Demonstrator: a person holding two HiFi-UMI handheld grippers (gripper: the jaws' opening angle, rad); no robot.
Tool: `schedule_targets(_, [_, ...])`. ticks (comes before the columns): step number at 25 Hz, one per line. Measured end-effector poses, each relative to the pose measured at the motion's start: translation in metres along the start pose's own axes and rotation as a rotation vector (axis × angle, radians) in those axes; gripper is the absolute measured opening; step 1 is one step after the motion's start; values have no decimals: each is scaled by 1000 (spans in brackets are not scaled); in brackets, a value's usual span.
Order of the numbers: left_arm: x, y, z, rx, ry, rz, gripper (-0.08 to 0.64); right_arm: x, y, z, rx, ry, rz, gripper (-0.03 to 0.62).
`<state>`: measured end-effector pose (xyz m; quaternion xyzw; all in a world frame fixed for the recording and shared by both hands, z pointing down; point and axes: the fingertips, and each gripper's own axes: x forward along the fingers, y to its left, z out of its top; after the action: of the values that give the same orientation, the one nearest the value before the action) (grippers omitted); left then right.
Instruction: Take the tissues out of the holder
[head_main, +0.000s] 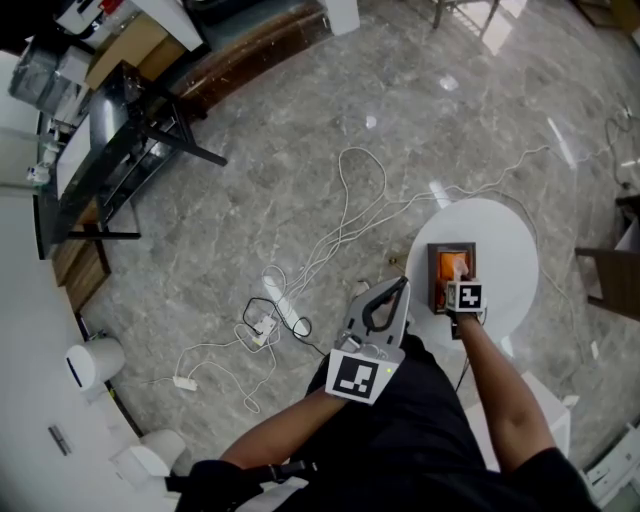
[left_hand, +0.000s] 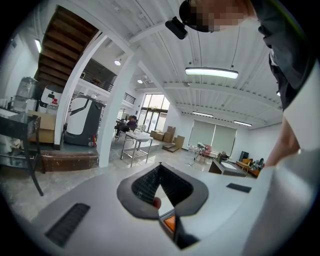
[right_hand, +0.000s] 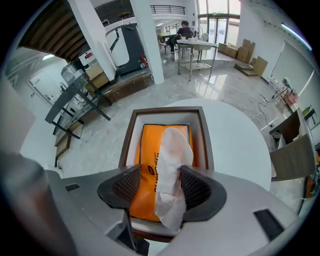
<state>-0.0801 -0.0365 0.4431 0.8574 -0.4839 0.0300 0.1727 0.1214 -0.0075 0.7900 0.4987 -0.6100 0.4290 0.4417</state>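
Part-open, the right gripper (right_hand: 160, 172) straddles the tissue (right_hand: 172, 145) rising from the holder (right_hand: 128, 142) just beneath it and should close squarely, then lift straight up; the left gripper (left_hand: 160, 167) idles closed, empty.

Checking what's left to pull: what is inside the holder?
An orange tissue pack fills the holder, with one white tissue rising from it between the jaws of the right gripper. The pack hides how many remain.
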Motion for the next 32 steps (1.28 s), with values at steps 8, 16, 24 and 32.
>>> schedule_targets(8, [-11, 7, -4, -12, -1, 20, -2, 4, 14, -1, -117, -40, 33, 142])
schedule_targets(16, [-22, 10, -6, -14, 0, 22, 0, -4, 14, 7, -129, -76, 49, 84])
schedule_targets(24, [-30, 6, -11, -23, 1, 18, -1, -12, 15, 4, -91, -68, 44, 28])
schedule_targets(32, [-37, 4, -8, -18, -15, 17, 0, -17, 8, 10, -129, -119, 32, 17])
